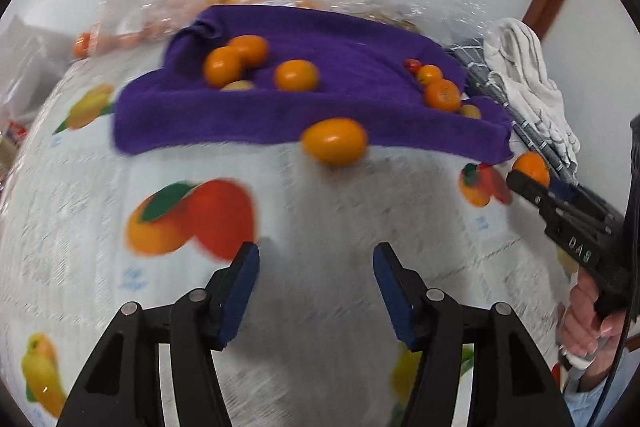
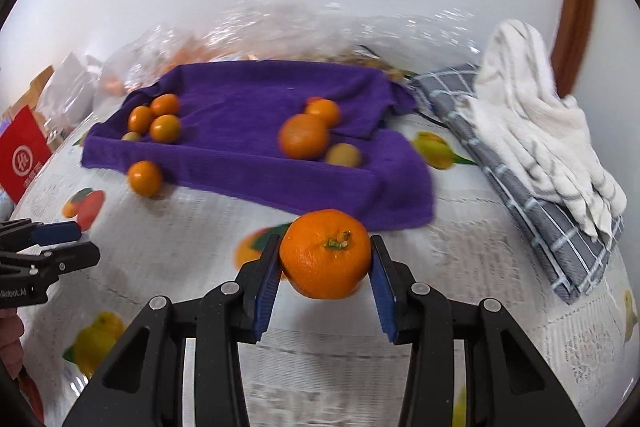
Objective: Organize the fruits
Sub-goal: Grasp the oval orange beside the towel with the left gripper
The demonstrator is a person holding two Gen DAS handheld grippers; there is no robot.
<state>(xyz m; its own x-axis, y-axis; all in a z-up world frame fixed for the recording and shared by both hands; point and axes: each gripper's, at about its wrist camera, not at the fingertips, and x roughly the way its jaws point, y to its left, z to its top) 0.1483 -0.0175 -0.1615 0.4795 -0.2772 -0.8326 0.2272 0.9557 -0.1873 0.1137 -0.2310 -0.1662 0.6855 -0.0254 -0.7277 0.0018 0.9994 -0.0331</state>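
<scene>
Right wrist view: right gripper (image 2: 325, 263) clamps a mandarin (image 2: 325, 253). Left wrist view: left gripper (image 1: 316, 291) parted, empty; the mandarin there apparently half hidden

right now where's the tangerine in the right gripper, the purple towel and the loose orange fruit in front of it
tangerine (image 2: 325, 253): right wrist view, middle of its skin
purple towel (image 2: 256, 99): right wrist view, bare back part
loose orange fruit (image 2: 145, 178): right wrist view, its centre, on the tablecloth

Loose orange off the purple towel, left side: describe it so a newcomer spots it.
Find the purple towel on the fruit-print tablecloth. Just off the towel's near left edge, a small orange sits alone on the tablecloth. Every other loose orange lies on the towel; one more sits in the right hand-held gripper.
</scene>
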